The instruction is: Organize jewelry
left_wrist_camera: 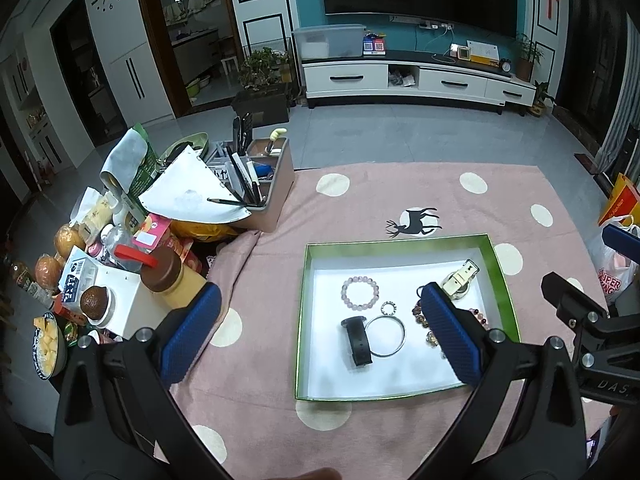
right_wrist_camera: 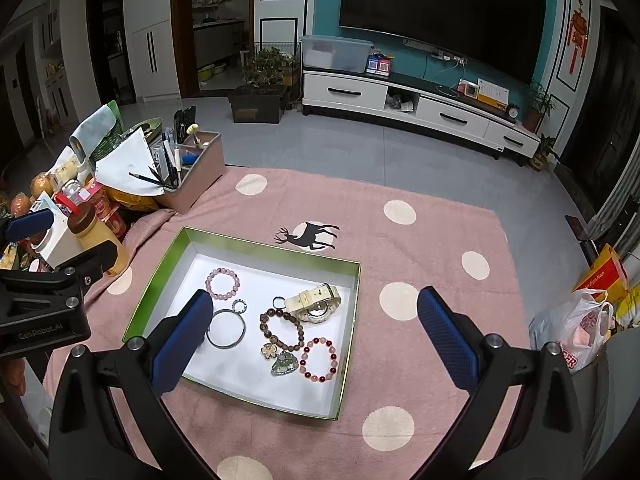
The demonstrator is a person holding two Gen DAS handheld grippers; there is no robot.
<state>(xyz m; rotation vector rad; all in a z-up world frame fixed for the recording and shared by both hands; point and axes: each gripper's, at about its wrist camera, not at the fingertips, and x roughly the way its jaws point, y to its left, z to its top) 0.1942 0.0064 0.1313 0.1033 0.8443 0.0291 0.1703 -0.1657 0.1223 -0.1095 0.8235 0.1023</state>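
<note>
While both tongs hang wide and empty above the pink dotted tabletop cloth (right_wrist_camera: 400,248), left tongs (left_wrist_camera: 320,330) and right tongs (right_wrist_camera: 316,336) hover over the green-rimmed white tray (right_wrist_camera: 352,304); all jewelry lies inside it. Likely between picks; next, close on the pink bead bracelet (right_wrist_camera: 223,283)

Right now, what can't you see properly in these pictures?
- Black watch: right wrist view, hidden behind that gripper's left finger.
- Brown bead bracelet and red bead bracelet: left wrist view, mostly covered by that gripper's right finger.
- Green charm: right wrist view, too small to tell its shape.
- Cream watch: its dial is too small to read in either view.
</note>
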